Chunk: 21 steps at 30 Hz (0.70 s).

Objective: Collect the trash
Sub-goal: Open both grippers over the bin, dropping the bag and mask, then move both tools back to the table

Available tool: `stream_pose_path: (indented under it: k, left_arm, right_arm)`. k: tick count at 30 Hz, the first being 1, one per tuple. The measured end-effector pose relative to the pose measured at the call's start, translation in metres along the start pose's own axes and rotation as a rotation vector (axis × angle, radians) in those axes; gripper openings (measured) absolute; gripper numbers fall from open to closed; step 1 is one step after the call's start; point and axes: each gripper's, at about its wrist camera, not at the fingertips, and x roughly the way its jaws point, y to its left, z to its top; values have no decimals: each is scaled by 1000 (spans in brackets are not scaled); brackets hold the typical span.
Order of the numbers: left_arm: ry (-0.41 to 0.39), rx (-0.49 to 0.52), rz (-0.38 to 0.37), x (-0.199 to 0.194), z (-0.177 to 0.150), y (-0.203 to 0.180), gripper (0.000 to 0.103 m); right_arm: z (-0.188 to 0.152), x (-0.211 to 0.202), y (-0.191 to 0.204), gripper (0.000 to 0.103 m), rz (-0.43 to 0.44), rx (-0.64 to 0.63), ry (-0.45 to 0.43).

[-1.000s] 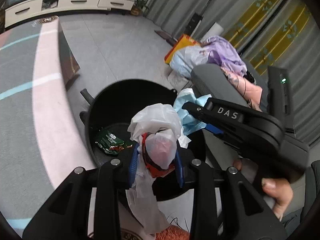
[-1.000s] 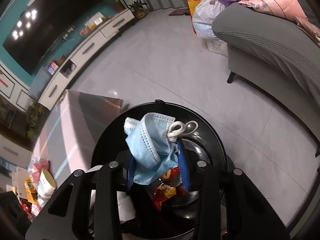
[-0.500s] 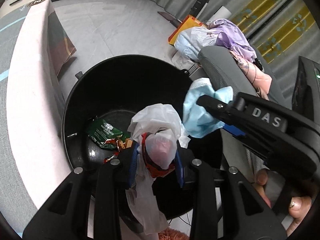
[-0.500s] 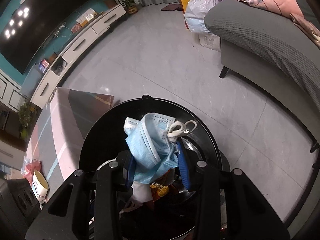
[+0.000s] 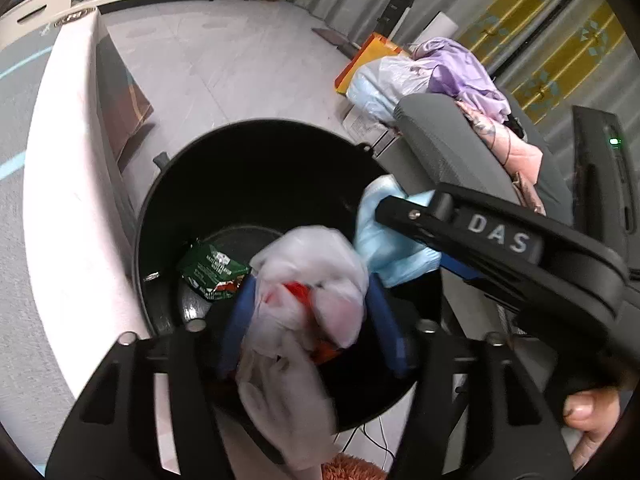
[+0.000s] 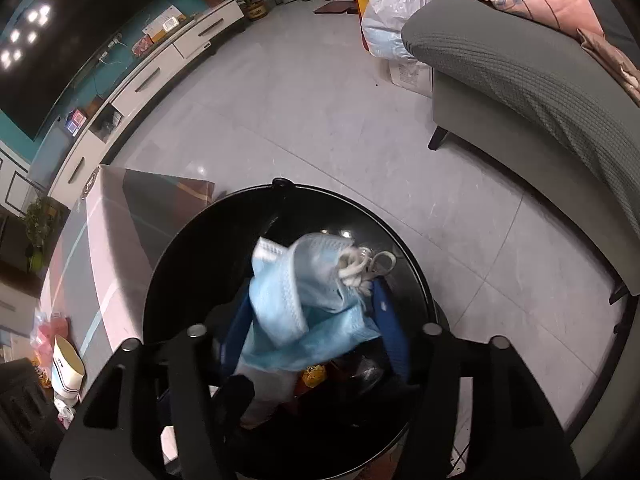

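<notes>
Over the black round bin my left gripper points down with its jaws opening. The white plastic bag with red scraps inside hangs blurred and loose between the spread blue pads. A green wrapper lies on the bin's floor. My right gripper is above the same bin, jaws opening, and a crumpled blue face mask sags between its pads. In the left wrist view the right gripper and mask reach in from the right.
A low table with a pale pink top stands close against the bin's left side. A grey sofa piled with clothes is on the right, with plastic bags on the floor beyond. A thumb grips the right handle.
Both sets of jaws have spread apart from a tight grip. The white bag and the blue mask have come loose and blur between the pads. The left gripper has sunk closer over the bin.
</notes>
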Motion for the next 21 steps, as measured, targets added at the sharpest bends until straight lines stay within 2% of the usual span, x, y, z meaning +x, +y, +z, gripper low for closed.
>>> stream_pose_path:
  k: [4, 8, 11, 15, 21]
  left_arm:
    - [-39, 13, 4, -17, 2, -2, 83]
    - [-78, -1, -24, -40, 2, 3, 90]
    - [-131, -10, -19, -65, -1, 13, 94]
    - [-209, -51, 25, -107, -9, 41, 98]
    - [-357, -197, 148, -190, -33, 117, 100]
  right_arm:
    - [0, -9, 1, 75, 23, 8, -27]
    - [-1, -20, 4, 88, 39, 1, -67]
    - [-2, -28, 7, 92, 53, -1, -96]
    - [-4, -42, 22, 96, 76, -29, -151]
    - [-12, -58, 56, 100, 132, -100, -206]
